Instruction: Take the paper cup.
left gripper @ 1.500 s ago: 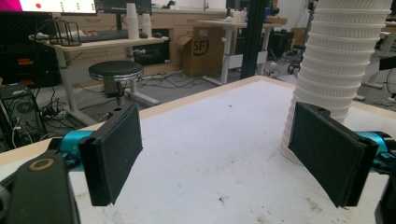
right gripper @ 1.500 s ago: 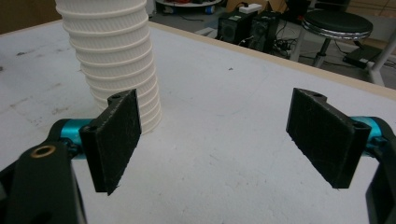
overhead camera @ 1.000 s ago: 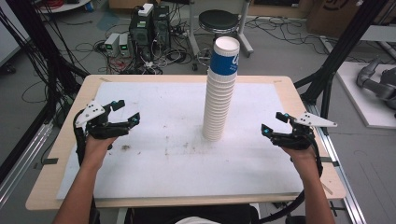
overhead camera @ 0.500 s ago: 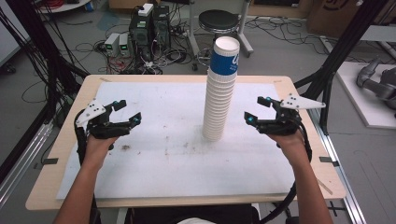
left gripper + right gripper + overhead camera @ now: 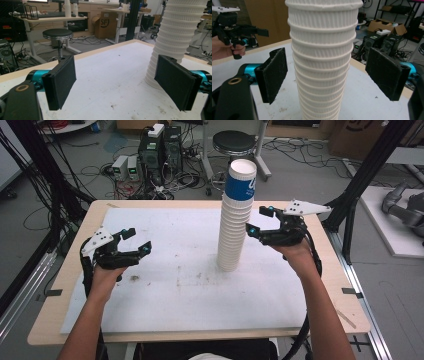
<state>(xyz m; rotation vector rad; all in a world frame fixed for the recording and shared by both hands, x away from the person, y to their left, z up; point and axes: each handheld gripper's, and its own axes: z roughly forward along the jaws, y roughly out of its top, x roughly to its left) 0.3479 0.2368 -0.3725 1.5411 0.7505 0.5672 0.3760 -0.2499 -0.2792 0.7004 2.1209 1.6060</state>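
Note:
A tall stack of white ribbed paper cups (image 5: 234, 227) stands upright on the white sheet, its top cup wrapped in blue (image 5: 240, 182). My right gripper (image 5: 258, 220) is open just right of the stack at mid height. In the right gripper view the stack (image 5: 323, 62) stands between the two black pads without touching them. My left gripper (image 5: 138, 241) hovers open over the left part of the table, nothing between its fingers. In the left gripper view the stack (image 5: 172, 42) rises behind the right pad (image 5: 176, 80).
A white sheet (image 5: 180, 285) covers most of the wooden table (image 5: 55, 320). Beyond the far edge stand a black stool (image 5: 235, 142), computer towers (image 5: 160, 150) and floor cables. Dark frame posts flank both sides.
My right gripper has moved left and up from the table's right edge until its open jaws straddle the cup stack. The left gripper has stayed put.

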